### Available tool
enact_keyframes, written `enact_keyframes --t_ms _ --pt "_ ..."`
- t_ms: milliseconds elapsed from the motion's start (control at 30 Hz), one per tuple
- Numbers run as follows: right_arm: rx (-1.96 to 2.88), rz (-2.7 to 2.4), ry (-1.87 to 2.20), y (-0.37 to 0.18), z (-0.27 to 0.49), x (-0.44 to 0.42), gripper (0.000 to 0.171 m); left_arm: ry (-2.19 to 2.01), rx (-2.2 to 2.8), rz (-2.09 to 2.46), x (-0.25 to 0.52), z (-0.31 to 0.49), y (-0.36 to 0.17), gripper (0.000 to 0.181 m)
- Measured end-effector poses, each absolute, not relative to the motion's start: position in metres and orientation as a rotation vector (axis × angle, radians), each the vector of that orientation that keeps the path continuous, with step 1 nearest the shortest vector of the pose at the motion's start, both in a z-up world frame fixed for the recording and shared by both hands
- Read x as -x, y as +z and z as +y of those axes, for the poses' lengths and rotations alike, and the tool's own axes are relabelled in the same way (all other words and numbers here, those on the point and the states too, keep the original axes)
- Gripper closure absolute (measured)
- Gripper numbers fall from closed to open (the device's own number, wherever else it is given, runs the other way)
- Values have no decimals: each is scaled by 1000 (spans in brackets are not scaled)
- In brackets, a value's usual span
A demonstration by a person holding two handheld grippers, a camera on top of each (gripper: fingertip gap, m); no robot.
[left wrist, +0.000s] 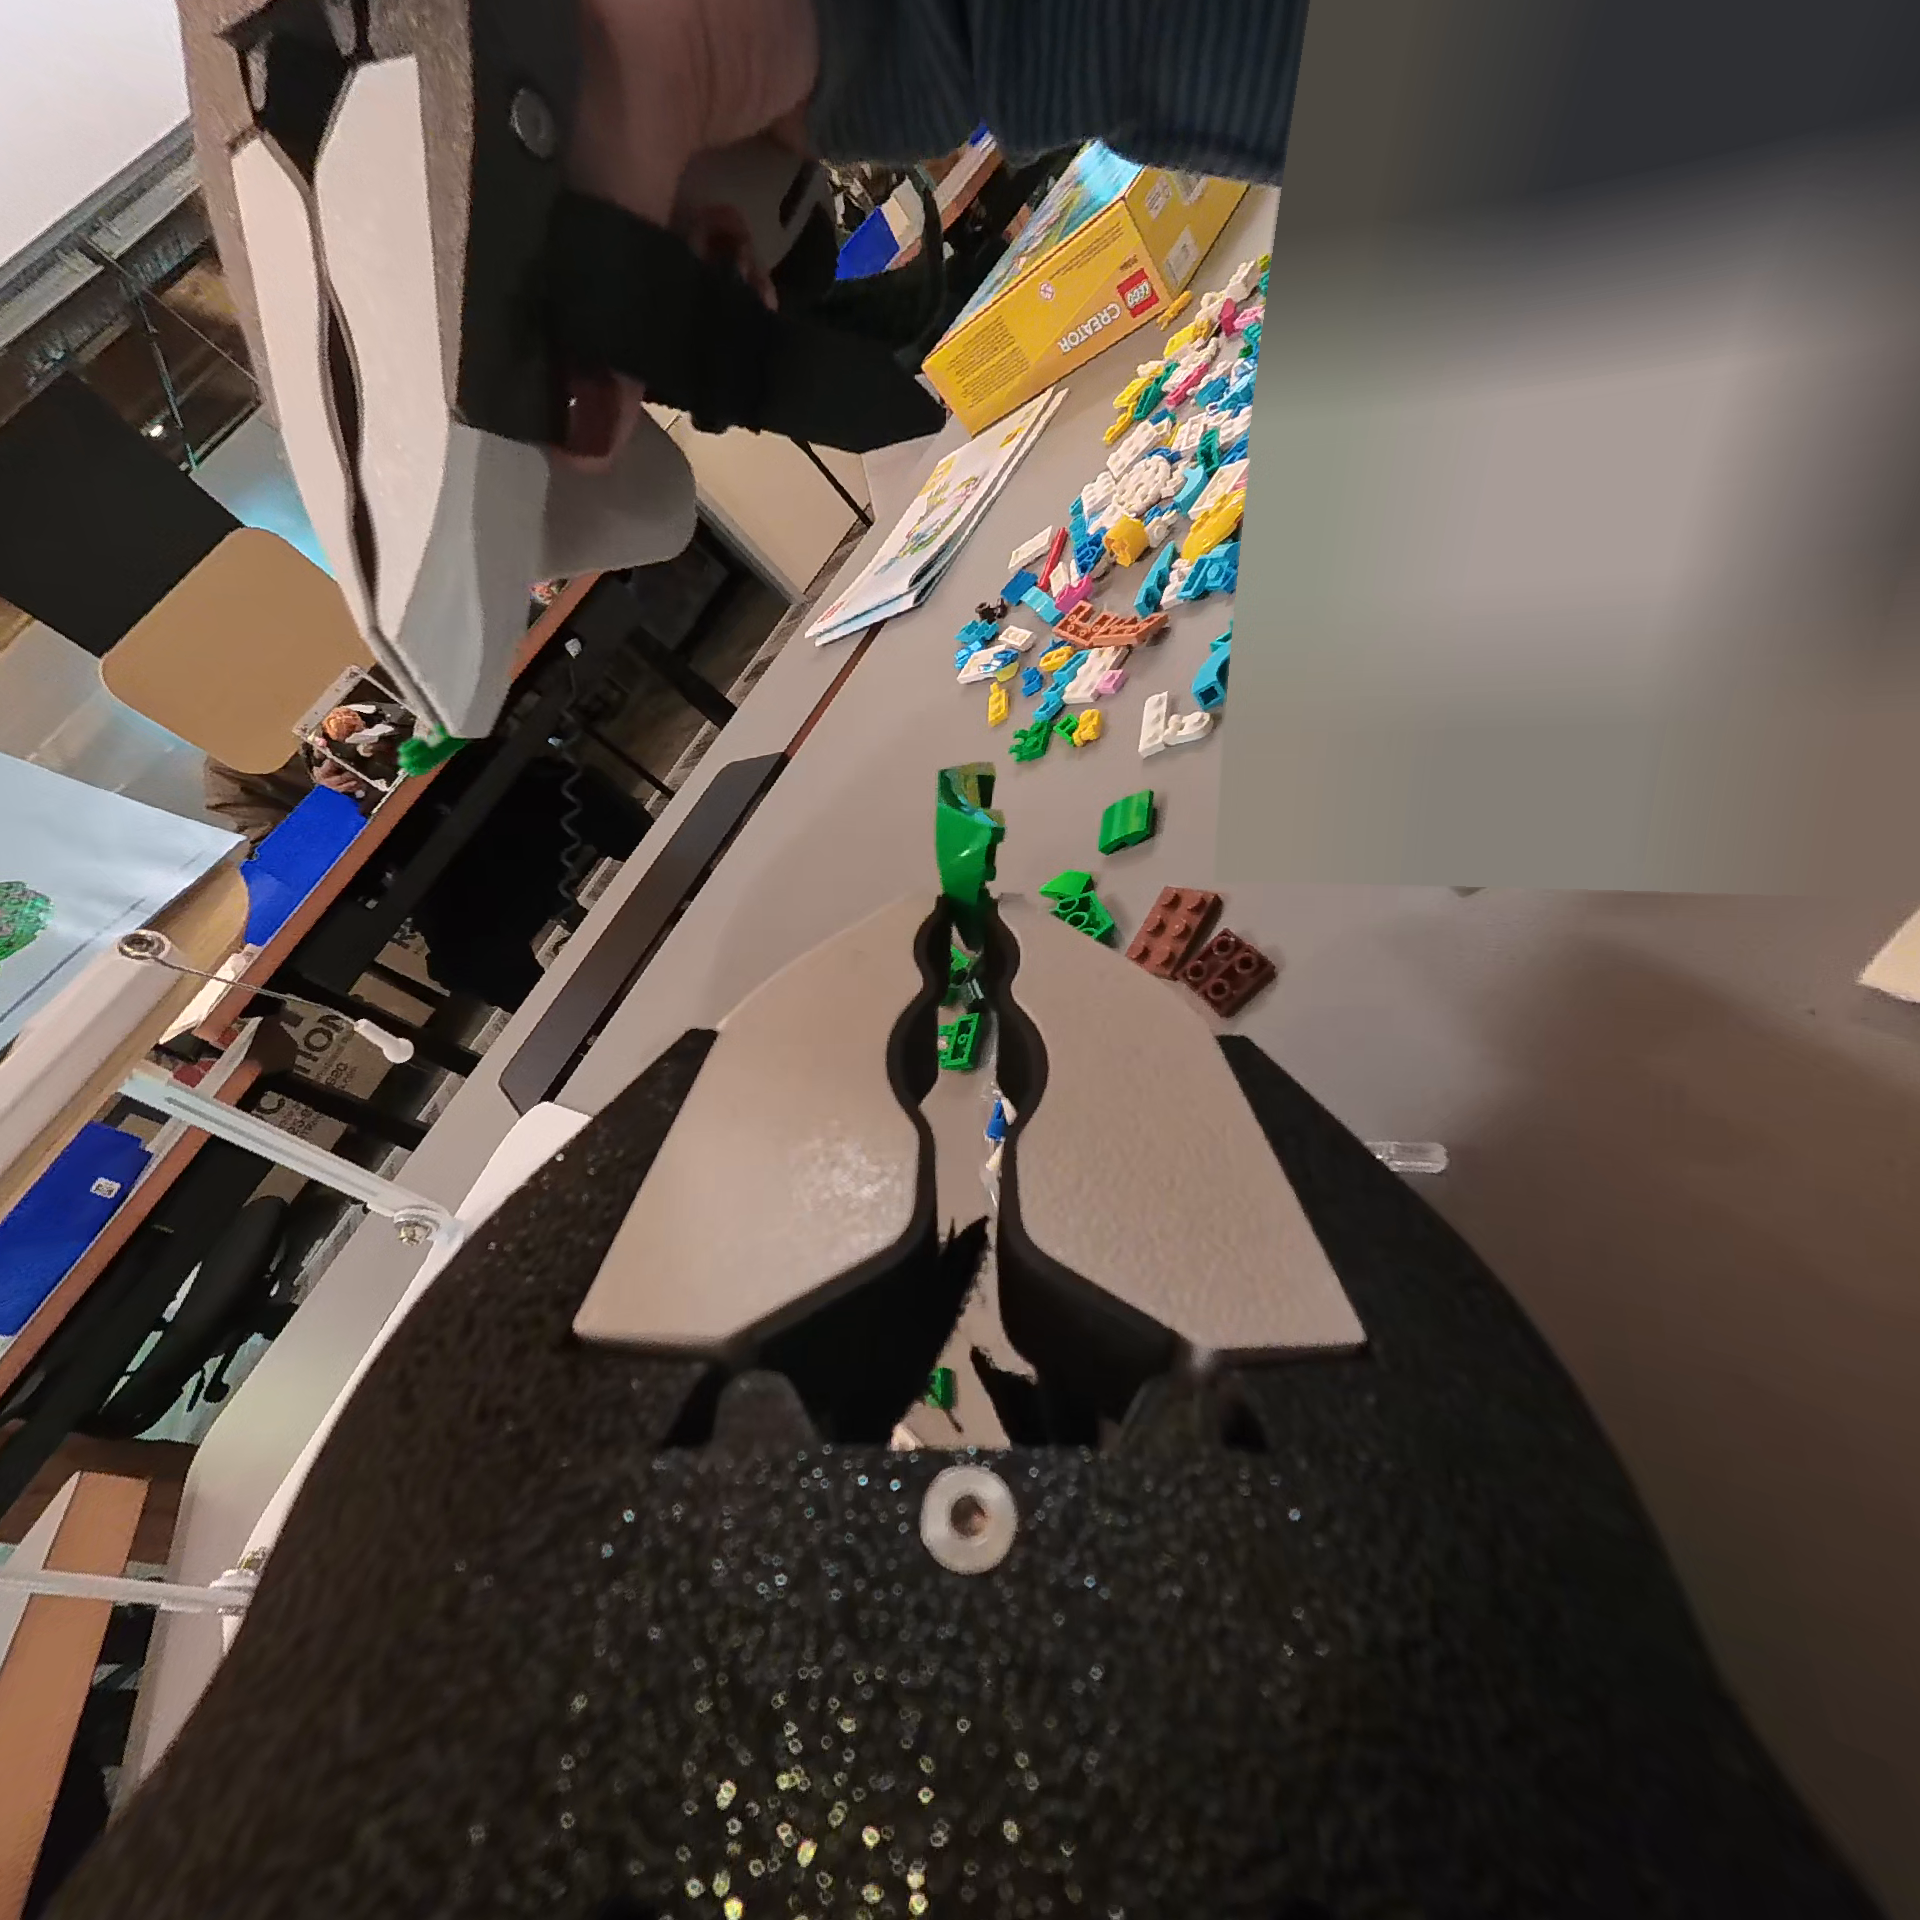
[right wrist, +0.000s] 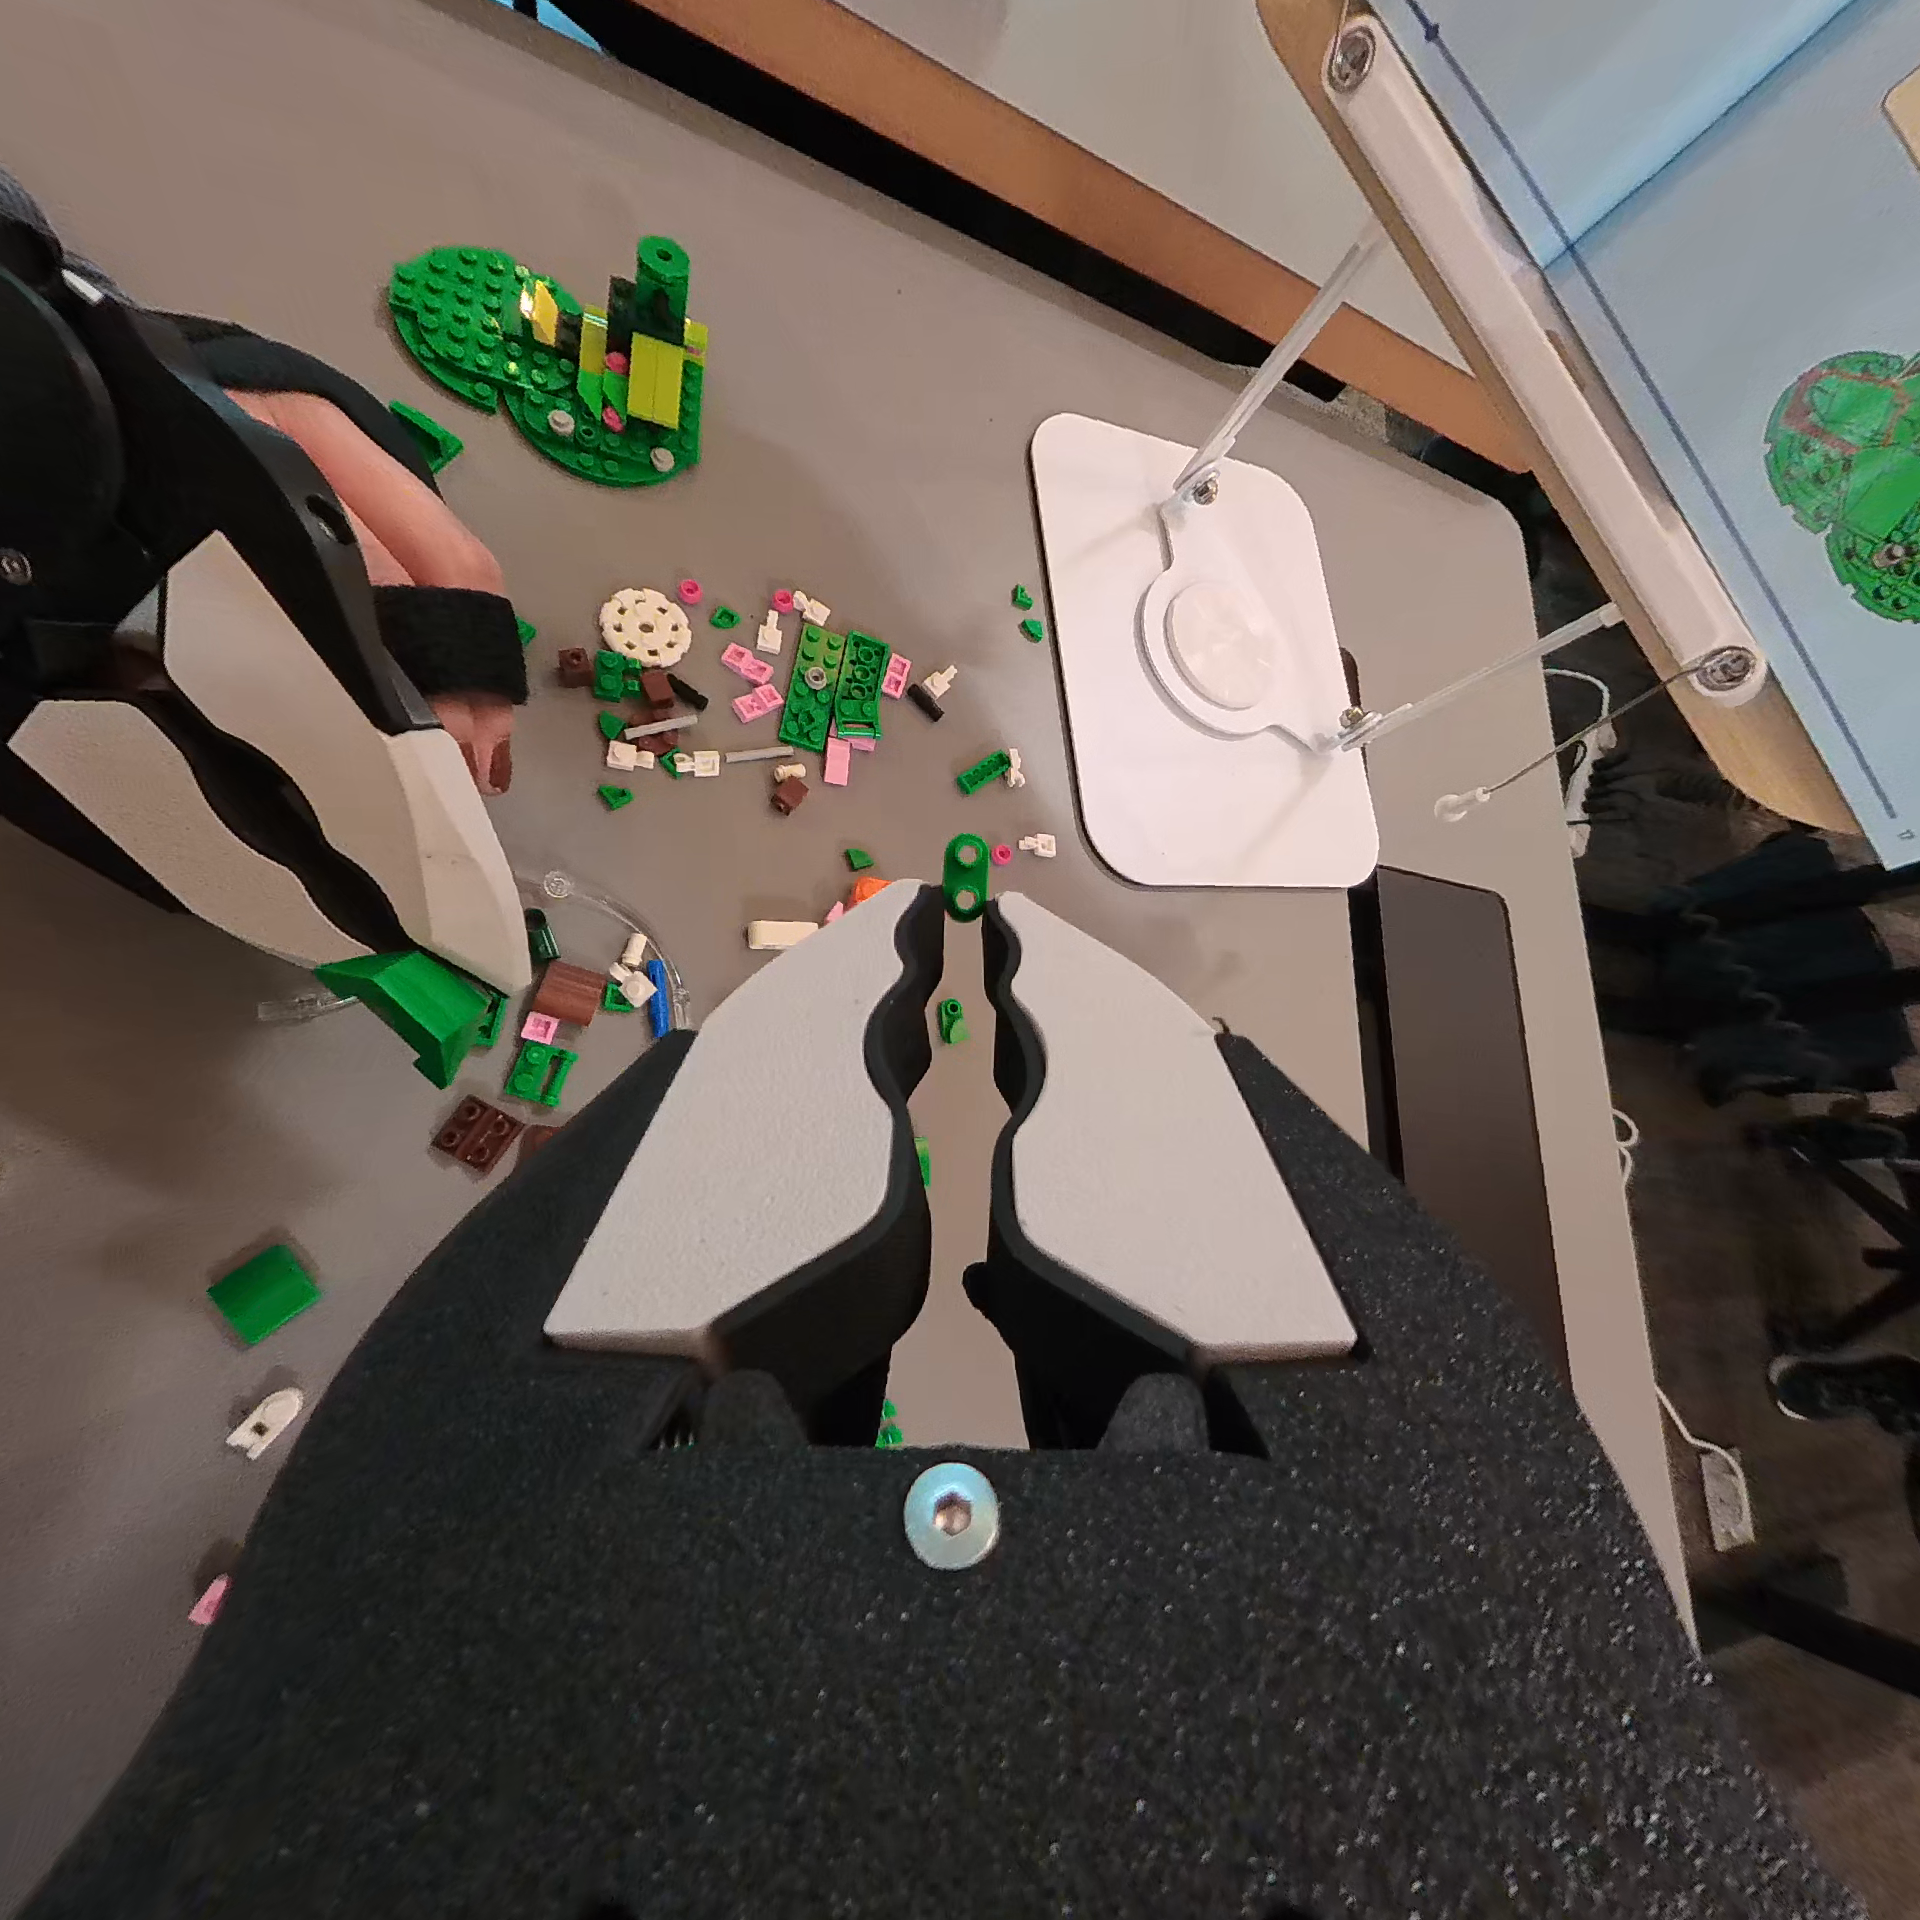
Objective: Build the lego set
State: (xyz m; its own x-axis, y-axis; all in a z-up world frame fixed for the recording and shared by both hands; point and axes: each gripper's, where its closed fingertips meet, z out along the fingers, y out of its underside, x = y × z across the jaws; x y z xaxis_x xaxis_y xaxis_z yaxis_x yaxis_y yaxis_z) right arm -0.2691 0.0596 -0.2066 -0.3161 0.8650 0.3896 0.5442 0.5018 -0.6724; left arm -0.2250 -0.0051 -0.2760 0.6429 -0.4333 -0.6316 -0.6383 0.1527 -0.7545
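The build looks to be at an early stage. Ahead and to the left of the right gripper (right wrist: 966, 902), a partial model of rounded green studded plates with a short stack of lime, dark green and yellow bricks (right wrist: 582, 369) stands on the grey table (right wrist: 156, 208), and it is small beside the many pieces not yet used.

The right gripper pinches a small green two-hole plate (right wrist: 965, 876) at its fingertips, held above the table. To its left, the left gripper (right wrist: 473, 982) is clamped on a larger green sloped brick (right wrist: 421, 1008), its tips low among the loose parts.

Just beyond the right gripper lies a scatter of small green, pink, white and brown pieces (right wrist: 769, 707), unsorted. From the left wrist view, a second, larger heap of blue, white, yellow and pink bricks (left wrist: 1153, 499) lies far ahead of the left gripper, near an open instruction booklet (left wrist: 935, 520) and the yellow cardboard box (left wrist: 1081, 301). Judging from this, most of the set remains to be assembled, and the two held green parts seem meant to be joined or added next.
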Motion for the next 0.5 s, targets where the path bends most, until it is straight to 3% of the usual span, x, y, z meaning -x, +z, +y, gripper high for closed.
enact_keyframes --t_ms 500 --pt "1153 -2035 562 -214 57 271 165 193 1452 962 224 -7 -274 177"
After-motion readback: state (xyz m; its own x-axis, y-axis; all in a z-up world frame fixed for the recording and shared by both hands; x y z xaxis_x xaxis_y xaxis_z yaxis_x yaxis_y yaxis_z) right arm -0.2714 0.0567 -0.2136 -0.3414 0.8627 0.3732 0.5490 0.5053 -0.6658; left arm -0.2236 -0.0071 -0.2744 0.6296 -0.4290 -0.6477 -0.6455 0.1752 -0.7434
